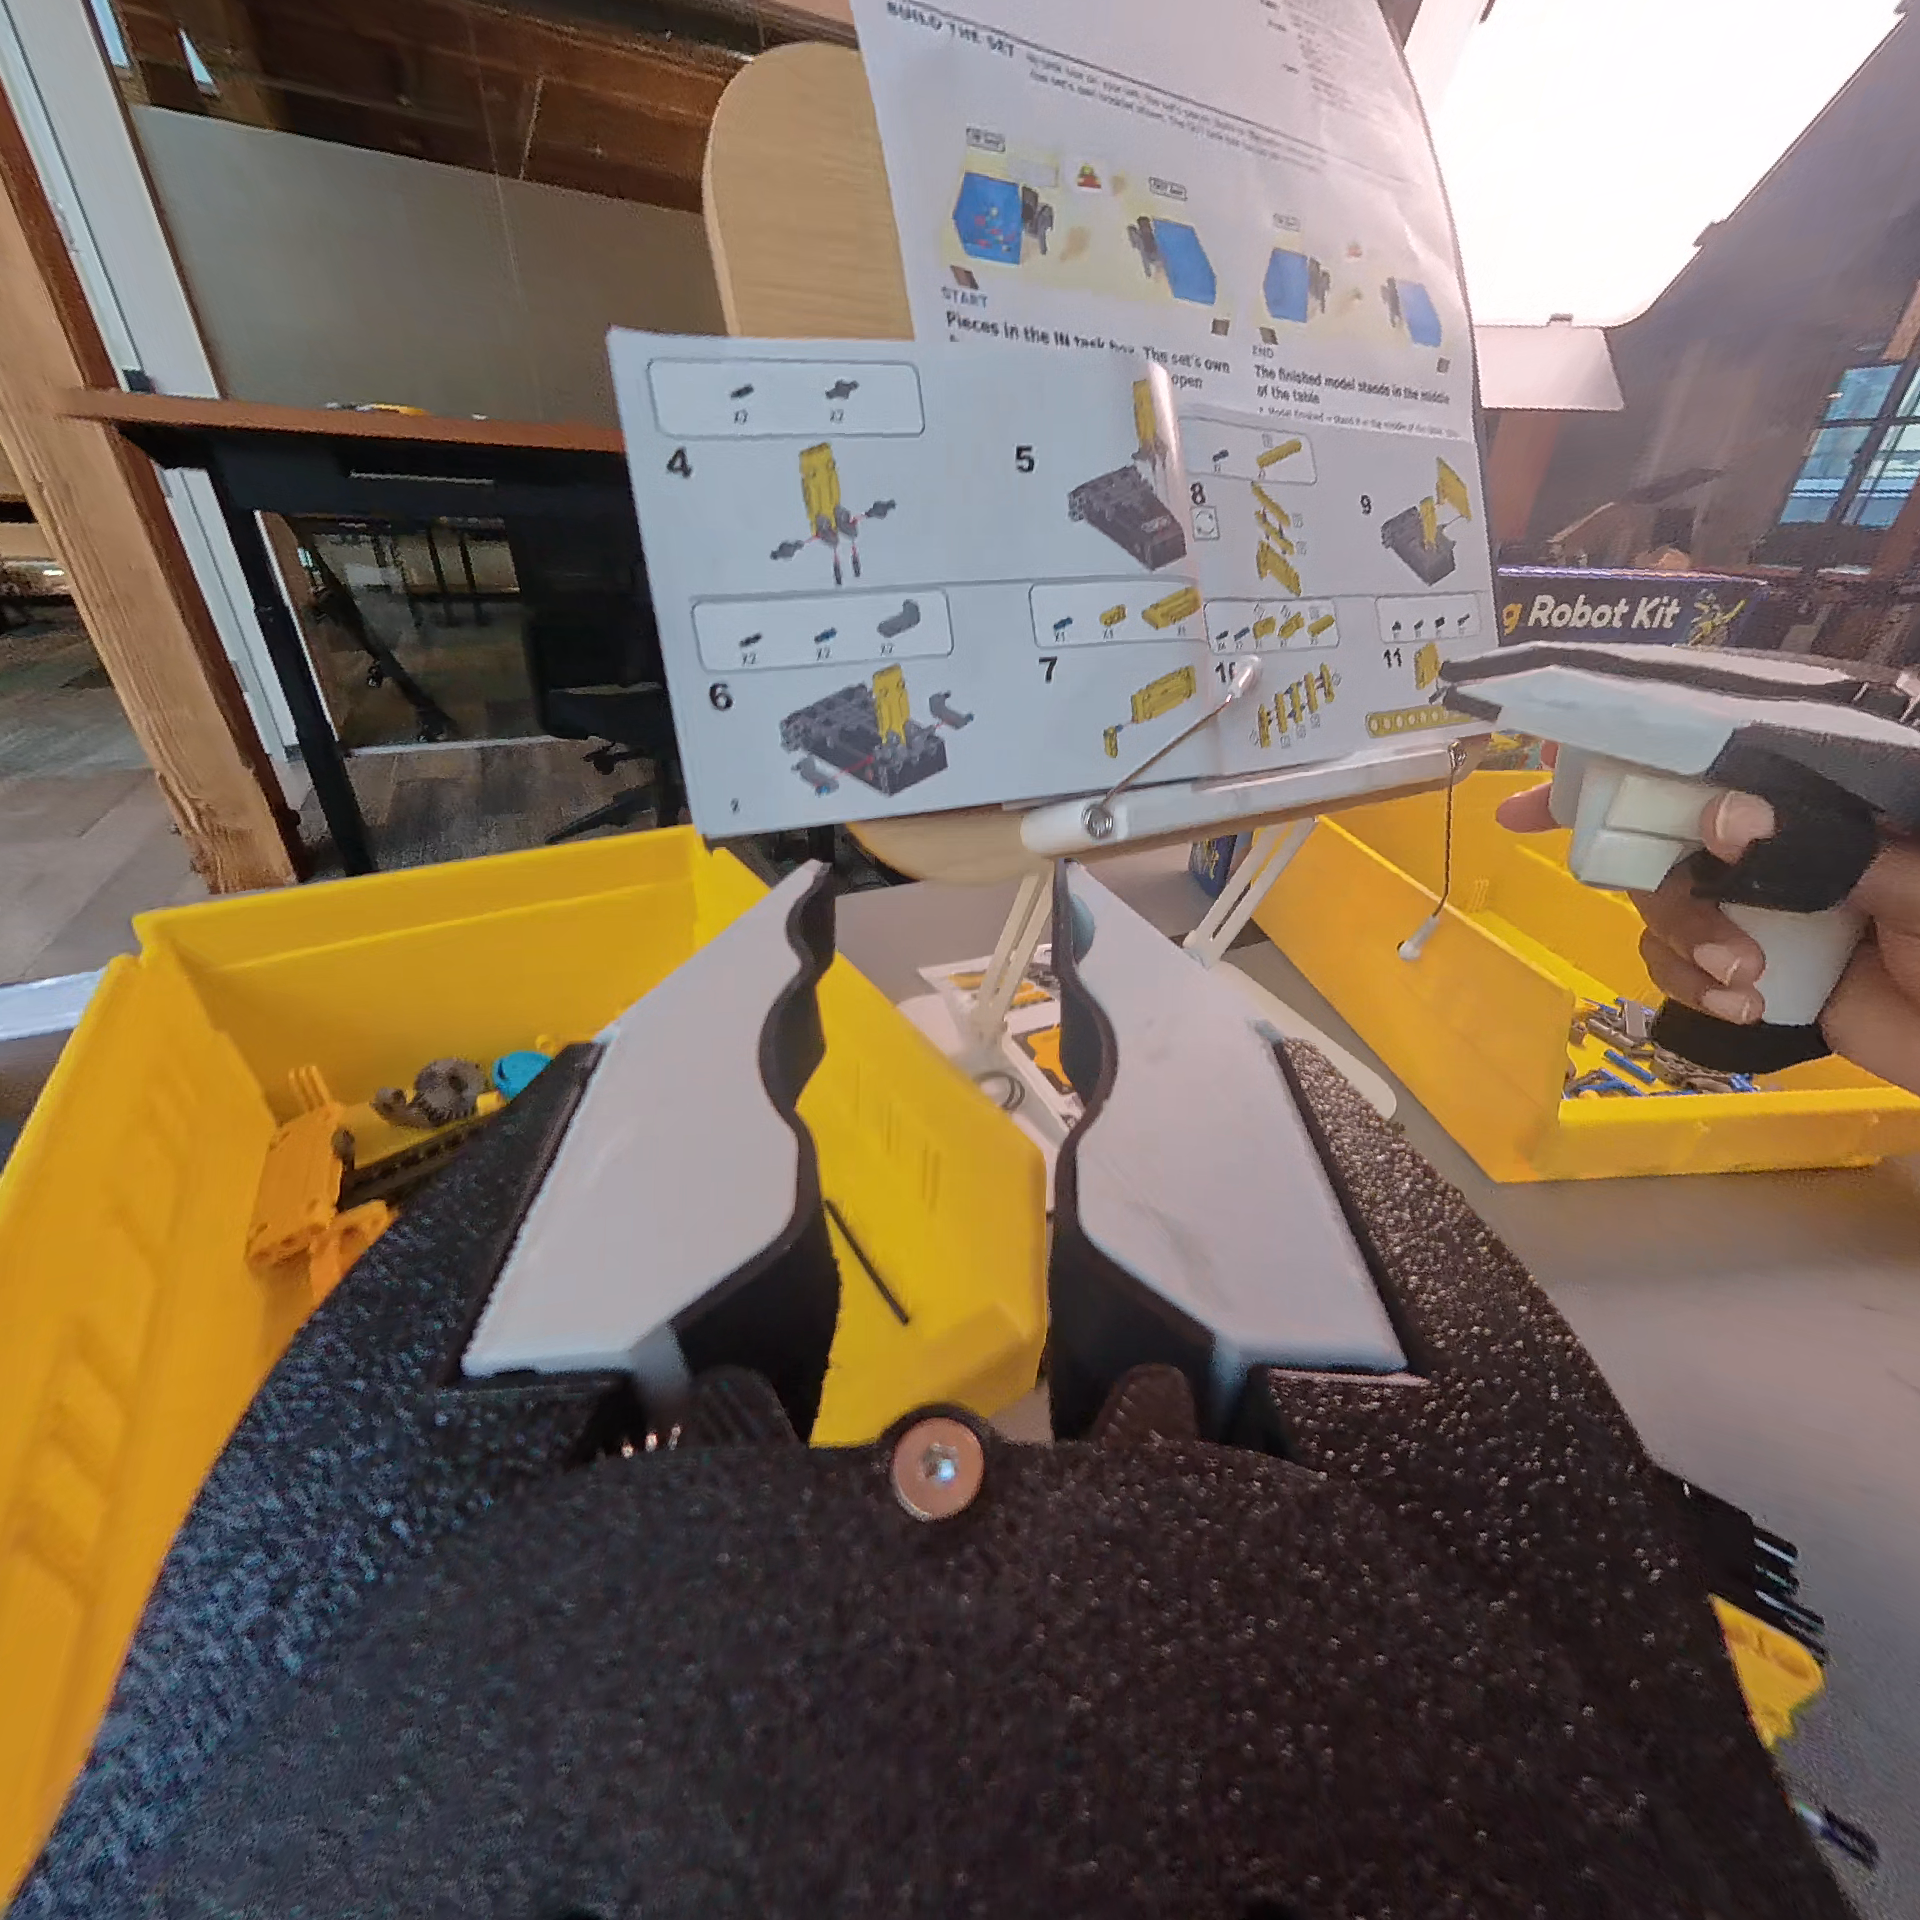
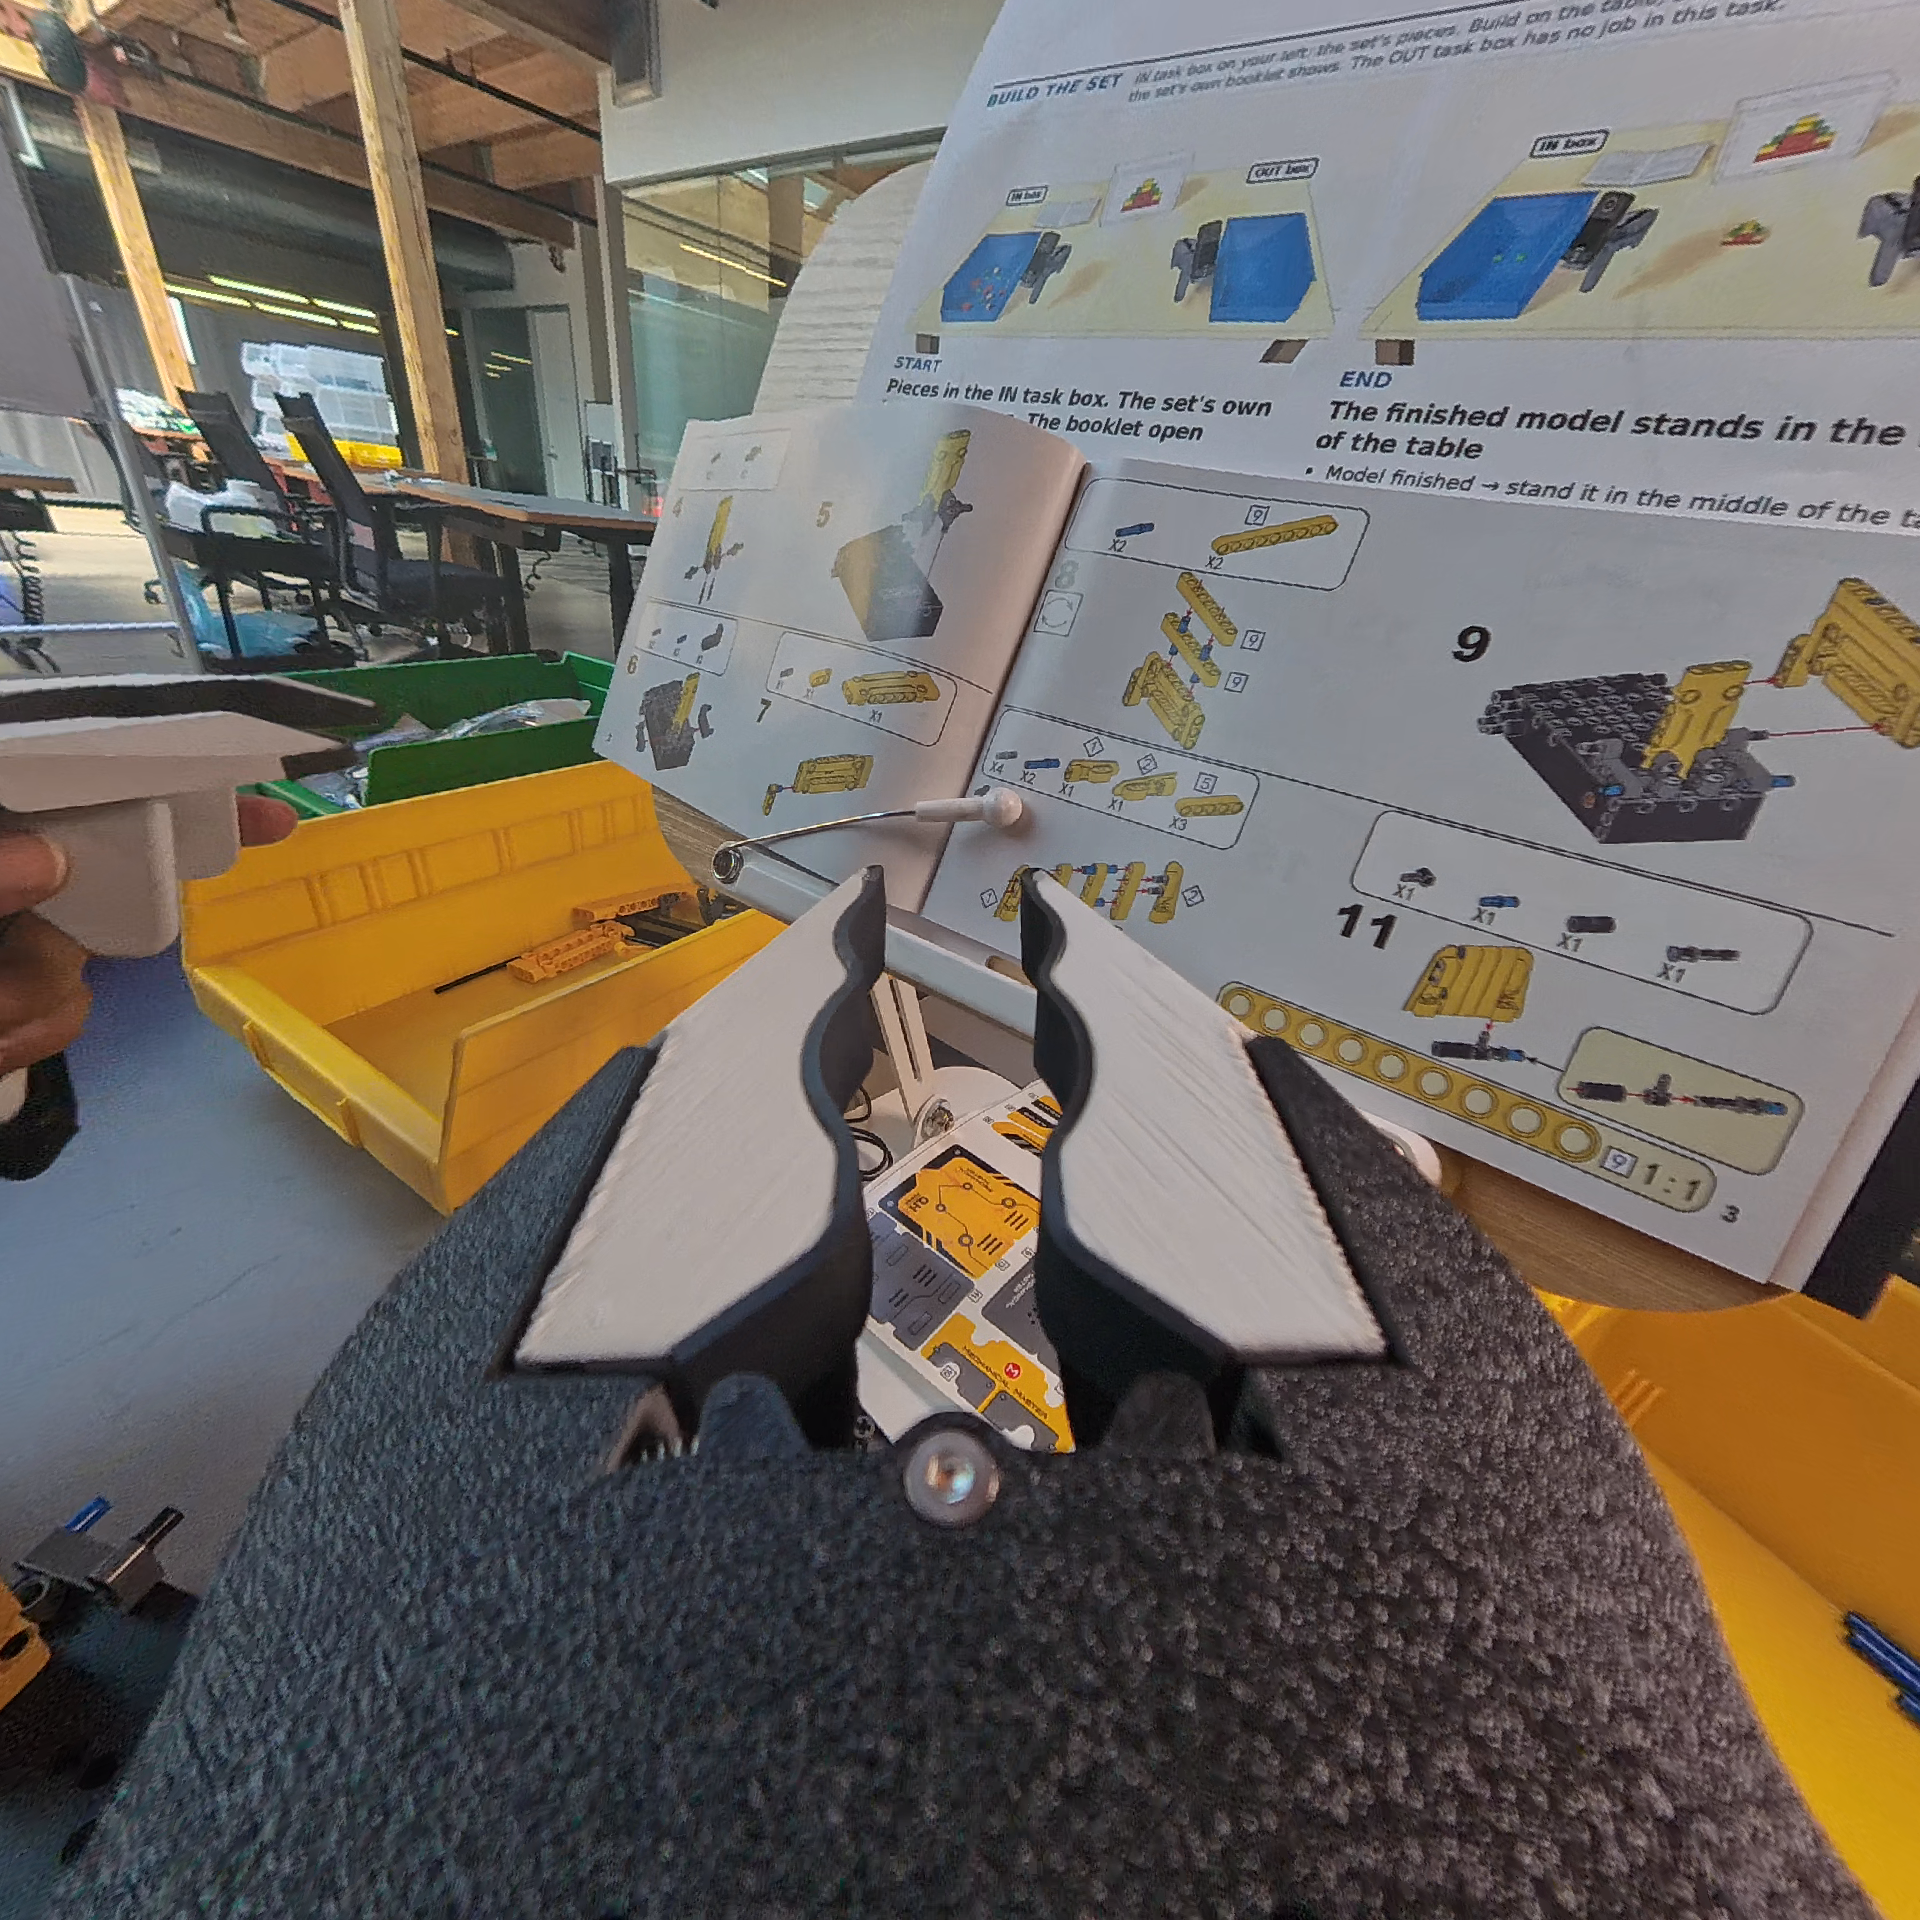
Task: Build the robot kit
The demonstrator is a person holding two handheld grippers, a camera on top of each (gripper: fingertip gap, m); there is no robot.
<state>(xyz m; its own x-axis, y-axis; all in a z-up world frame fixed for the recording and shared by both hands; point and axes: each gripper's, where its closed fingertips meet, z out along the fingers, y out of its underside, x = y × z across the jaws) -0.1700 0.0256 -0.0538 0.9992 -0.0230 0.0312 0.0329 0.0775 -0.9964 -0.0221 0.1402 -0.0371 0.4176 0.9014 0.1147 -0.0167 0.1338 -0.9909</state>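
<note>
My left gripper [image 1: 943, 904] is open and empty, held above the near wall of a yellow bin [image 1: 416, 935] that holds yellow beams [image 1: 301, 1174] and grey gears [image 1: 436, 1091]. My right gripper [image 2: 951, 904] is open and empty, close in front of an open instruction booklet [image 2: 1351, 831] on a white stand, above a sticker sheet [image 2: 966, 1247]. The booklet [image 1: 935, 582] faces the left gripper too. The right gripper [image 1: 1455, 686] shows at the right of the left wrist view, held by a hand; the left gripper [image 2: 343, 727] shows at the left of the right wrist view.
A printed sheet [image 2: 1351, 260] stands behind the booklet on a wooden board [image 1: 800, 208]. A second yellow bin [image 1: 1434, 987] at the right holds small blue and grey pieces [image 1: 1631, 1049]. A green bin [image 2: 468, 727] stands farther back. A small dark assembly [image 2: 94, 1558] lies on the grey table. My left gripper is the nearer one to the small dark assembly [image 2: 94, 1558]: about 20 centimetres, against 25 centimetres.
</note>
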